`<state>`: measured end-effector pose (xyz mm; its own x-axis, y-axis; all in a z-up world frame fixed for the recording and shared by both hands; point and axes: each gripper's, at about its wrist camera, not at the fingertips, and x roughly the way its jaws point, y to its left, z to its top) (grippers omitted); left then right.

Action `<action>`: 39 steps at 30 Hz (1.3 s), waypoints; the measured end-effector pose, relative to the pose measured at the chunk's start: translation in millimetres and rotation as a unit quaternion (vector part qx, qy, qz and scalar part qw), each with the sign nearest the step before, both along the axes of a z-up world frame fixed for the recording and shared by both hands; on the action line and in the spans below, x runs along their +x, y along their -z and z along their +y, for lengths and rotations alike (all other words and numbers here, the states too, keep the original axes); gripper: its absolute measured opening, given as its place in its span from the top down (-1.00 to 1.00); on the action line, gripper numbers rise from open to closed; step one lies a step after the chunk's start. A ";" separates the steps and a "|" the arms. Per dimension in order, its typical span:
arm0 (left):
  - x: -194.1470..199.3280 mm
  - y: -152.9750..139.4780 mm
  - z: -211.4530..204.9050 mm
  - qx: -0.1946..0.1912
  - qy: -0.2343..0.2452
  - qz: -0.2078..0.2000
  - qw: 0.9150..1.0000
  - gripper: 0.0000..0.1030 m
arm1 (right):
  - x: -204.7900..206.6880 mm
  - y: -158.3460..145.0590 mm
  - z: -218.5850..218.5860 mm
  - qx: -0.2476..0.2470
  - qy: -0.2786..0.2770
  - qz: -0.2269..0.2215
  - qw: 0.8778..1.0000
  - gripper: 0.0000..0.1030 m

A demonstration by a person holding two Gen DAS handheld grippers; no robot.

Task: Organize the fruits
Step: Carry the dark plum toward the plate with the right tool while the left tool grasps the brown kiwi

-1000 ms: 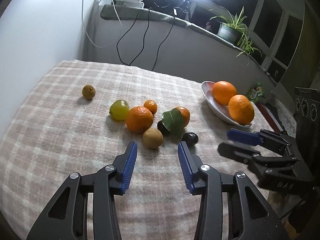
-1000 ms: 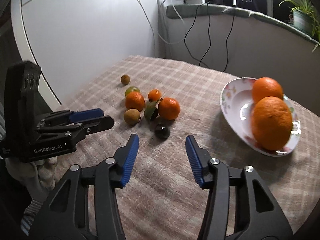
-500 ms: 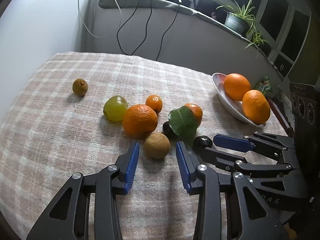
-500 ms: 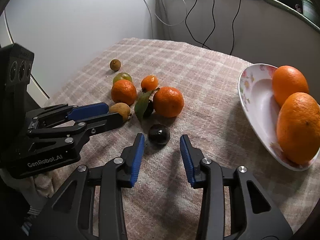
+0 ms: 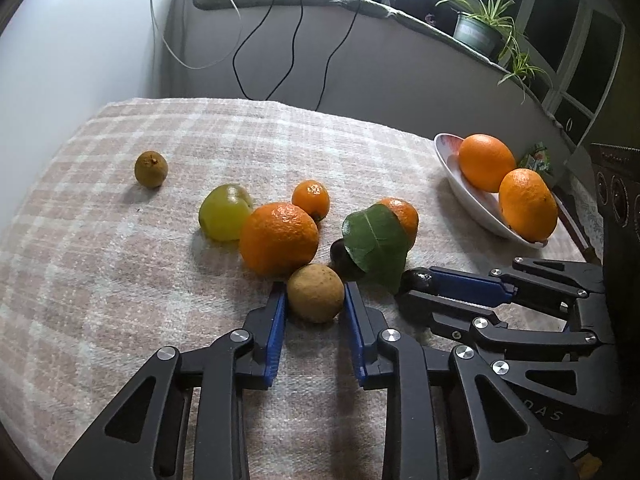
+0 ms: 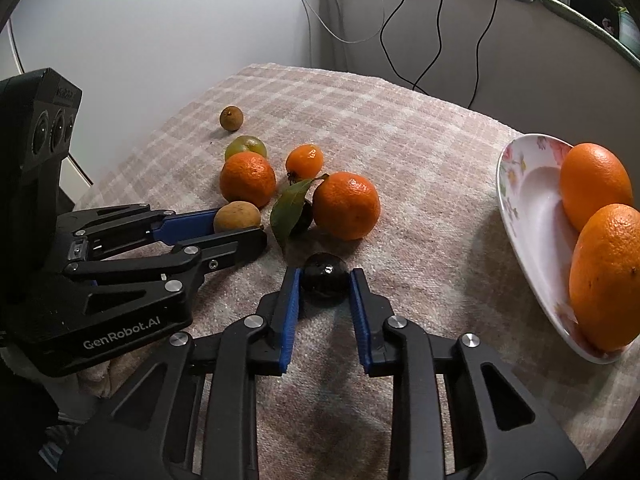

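My left gripper (image 5: pixel 315 300) is clamped on the tan round fruit (image 5: pixel 316 297), which rests on the checked cloth (image 5: pixel 120 280) beside the orange cluster. My right gripper (image 6: pixel 325 284) is clamped on the dark fruit (image 6: pixel 324 280) (also on the cloth). Both sets of jaws have just closed. The plate (image 6: pixel 520 208) holds two oranges (image 6: pixel 594 184).

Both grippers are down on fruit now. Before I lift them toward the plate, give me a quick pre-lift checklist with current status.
1. Left gripper shut on the tan fruit, having just closed: ok.
2. Right gripper shut on the dark fruit, also just closed: ok.
3. Fruit seated deep in the fingers: not ok, both sit at the tips.
4. Leaf clear of the left grip: ok.
5. Free room on the plate beside the two oranges: ok.
6. Grip firm enough to lift: cannot tell.
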<state>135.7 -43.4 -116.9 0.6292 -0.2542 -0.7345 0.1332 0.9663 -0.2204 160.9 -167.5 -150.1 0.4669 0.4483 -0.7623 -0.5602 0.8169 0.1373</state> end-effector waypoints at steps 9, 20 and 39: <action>-9.3 -8.1 0.9 -0.009 -0.002 -0.010 1.000 0.50 | -10.6 -13.5 -13.4 0.026 0.004 -0.008 1.000 0.51; -15.8 -38.7 -22.7 -0.022 0.030 -0.046 0.998 0.50 | -32.7 -45.1 -60.4 0.060 0.028 -0.039 0.997 0.51; 25.6 -44.6 -105.3 -0.018 0.089 -0.052 0.994 0.50 | -28.2 -64.4 -175.7 0.067 0.121 -0.071 0.988 0.51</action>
<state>161.3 -148.6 -72.3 0.6442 -0.3931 -0.6561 0.3255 0.9172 -0.2299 132.6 -343.2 -85.7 0.6703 0.4037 -0.6227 -0.3727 0.9087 0.1879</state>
